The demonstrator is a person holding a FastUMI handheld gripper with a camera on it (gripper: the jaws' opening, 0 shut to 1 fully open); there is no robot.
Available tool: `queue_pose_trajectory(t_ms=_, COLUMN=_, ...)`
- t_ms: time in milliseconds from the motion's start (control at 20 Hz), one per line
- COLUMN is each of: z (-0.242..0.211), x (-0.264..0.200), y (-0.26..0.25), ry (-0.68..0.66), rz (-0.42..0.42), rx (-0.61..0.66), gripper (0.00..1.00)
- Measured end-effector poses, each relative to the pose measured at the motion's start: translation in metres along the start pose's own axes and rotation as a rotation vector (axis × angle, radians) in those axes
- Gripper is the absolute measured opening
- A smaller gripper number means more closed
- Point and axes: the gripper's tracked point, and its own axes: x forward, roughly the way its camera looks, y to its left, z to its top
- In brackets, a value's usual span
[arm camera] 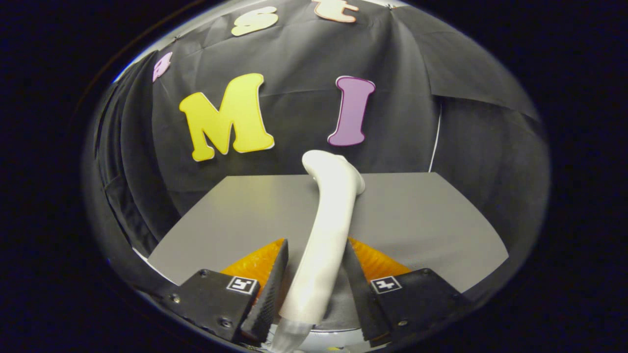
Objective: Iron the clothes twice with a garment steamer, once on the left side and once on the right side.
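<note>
A white garment steamer [326, 225] runs up between my two fingers, its handle clamped low by both black pads and its curved head [333, 169] reaching beyond them toward the far edge of the table. My gripper [314, 250] is shut on the steamer's handle, with the orange finger backs [260, 262] flanking it. A translucent base or hose end [292, 336] of the steamer shows below the pads. The steamer is held above a grey table [417, 220].
The grey table's far edge meets the black cloth wall [402, 122] just behind the steamer head. A thin white cord [435, 139] hangs down the wall at the back right. The table's left corner falls off toward dark cloth folds.
</note>
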Motion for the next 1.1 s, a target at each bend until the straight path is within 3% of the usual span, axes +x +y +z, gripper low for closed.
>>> queue_pose_trajectory(t_ms=100, z=0.000, x=0.001, y=0.003, ry=0.010, rz=0.012, rx=0.005, gripper=0.58)
queue_pose_trajectory(t_ms=250, z=0.001, x=0.000, y=0.004, ry=0.002, rz=0.023, rx=0.021, gripper=0.55)
queue_pose_trajectory(t_ms=500, z=0.006, x=-0.001, y=0.011, ry=-0.014, rz=0.025, rx=0.032, gripper=0.39)
queue_pose_trajectory(t_ms=800, z=0.015, x=-0.028, y=0.017, ry=-0.069, rz=0.037, rx=0.083, gripper=0.36)
queue_pose_trajectory(t_ms=1100, z=0.030, x=-0.097, y=0.048, ry=-0.144, rz=0.064, rx=0.101, gripper=0.36)
